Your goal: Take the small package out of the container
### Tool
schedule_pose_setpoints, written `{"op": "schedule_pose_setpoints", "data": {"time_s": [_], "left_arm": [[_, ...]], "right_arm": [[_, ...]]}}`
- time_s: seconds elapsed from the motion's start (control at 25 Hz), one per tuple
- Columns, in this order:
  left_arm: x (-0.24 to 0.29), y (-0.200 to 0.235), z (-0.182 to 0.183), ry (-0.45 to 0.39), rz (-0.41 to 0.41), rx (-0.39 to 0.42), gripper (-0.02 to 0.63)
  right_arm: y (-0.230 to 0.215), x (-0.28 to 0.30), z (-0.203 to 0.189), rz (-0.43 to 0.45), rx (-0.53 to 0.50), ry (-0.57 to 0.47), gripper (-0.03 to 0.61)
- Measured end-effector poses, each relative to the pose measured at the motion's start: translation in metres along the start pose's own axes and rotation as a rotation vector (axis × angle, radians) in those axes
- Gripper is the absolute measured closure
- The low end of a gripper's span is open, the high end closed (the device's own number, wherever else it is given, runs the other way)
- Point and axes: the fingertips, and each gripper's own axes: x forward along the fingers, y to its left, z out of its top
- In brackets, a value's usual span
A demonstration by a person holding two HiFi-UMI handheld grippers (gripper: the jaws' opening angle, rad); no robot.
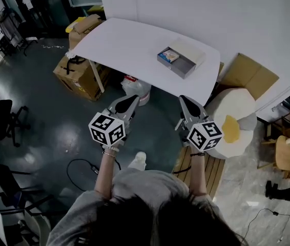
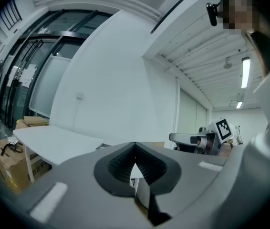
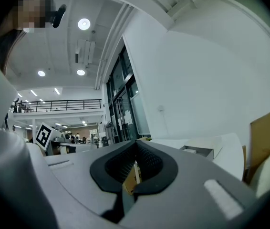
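A grey open container [image 1: 180,68] stands on the white table [image 1: 124,47], toward its right end. Inside it, at the left, lies a small colourful package [image 1: 169,55]. Both grippers are held level in front of the table's near edge, short of the container. My left gripper [image 1: 133,98] is shut and holds nothing; its jaws [image 2: 135,145] meet at the tips. My right gripper [image 1: 185,99] is shut and empty as well [image 3: 136,145]. The container [image 3: 199,151] shows small and far off in the right gripper view.
Cardboard boxes [image 1: 76,76] sit under the table's left end, with a white bin [image 1: 136,89] under its middle. Right of the table are a folded carton [image 1: 248,73], a round white cushion [image 1: 234,118] and a wooden pallet [image 1: 206,167]. A cable [image 1: 81,167] lies on the dark floor.
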Motion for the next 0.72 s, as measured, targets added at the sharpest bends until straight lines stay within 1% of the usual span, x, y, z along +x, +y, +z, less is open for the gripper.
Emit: {"op": "schedule_pose_setpoints", "data": {"time_s": [0.32,0.72], "left_arm": [[0.024,0.031,-0.001,0.007,-0.025,-0.020,0.624],[0.064,0.069,0.009,0.017,-0.088,-0.032,0.624]], "right_arm": [[-0.011,0.034,-0.009,-0.019,0.017,0.014,0.566],[-0.028,0.076,-0.008,-0.067,0.034,0.010,0.566]]}}
